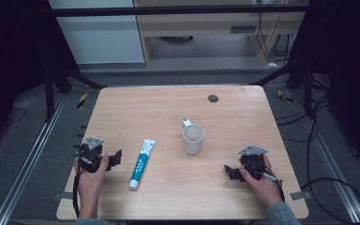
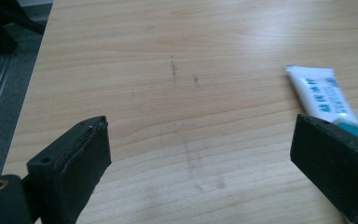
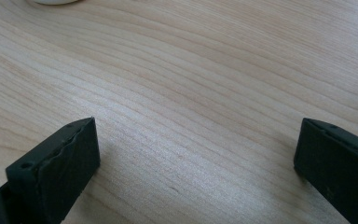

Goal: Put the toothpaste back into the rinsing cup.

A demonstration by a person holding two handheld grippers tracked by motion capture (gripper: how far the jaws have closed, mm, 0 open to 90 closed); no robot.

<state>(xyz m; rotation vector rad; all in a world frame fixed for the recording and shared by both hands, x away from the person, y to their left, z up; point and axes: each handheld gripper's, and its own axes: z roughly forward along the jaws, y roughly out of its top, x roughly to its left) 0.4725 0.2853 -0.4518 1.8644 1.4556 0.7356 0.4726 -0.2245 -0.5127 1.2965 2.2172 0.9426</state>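
- Pale wood worktop (image 1: 243,187) under a fixed overhead camera, carrying a toothpaste tube (image 1: 141,163) left of centre and a white mug (image 1: 192,138) near the middle, the two well apart.
- White-and-teal tube lying flat, cap end (image 1: 133,186) toward the person, crimped tail pointing away; seen again at the right edge of the left gripper view (image 2: 324,95), partly behind that claw's own jaw.
- Likely light and soft-walled, apt to dent or ooze under a hard squeeze; best taken across the flat body near the stiffer cap shoulder, with gentle pressure.
- Mug upright, handle (image 1: 185,122) turned away from the person; probably ceramic, so rigid, heavier, smooth-sided and breakable if dropped; rim wall or handle the sounder holds.
- Left claw (image 1: 116,157) low at the worktop's left, just beside the tube but apart from it, jaws spread wide over bare wood, nothing between them.
- Right claw (image 1: 230,172) low at the right, well apart from the mug, jaws likewise spread wide and empty; mug base just visible at the top edge of the right gripper view (image 3: 53,2).
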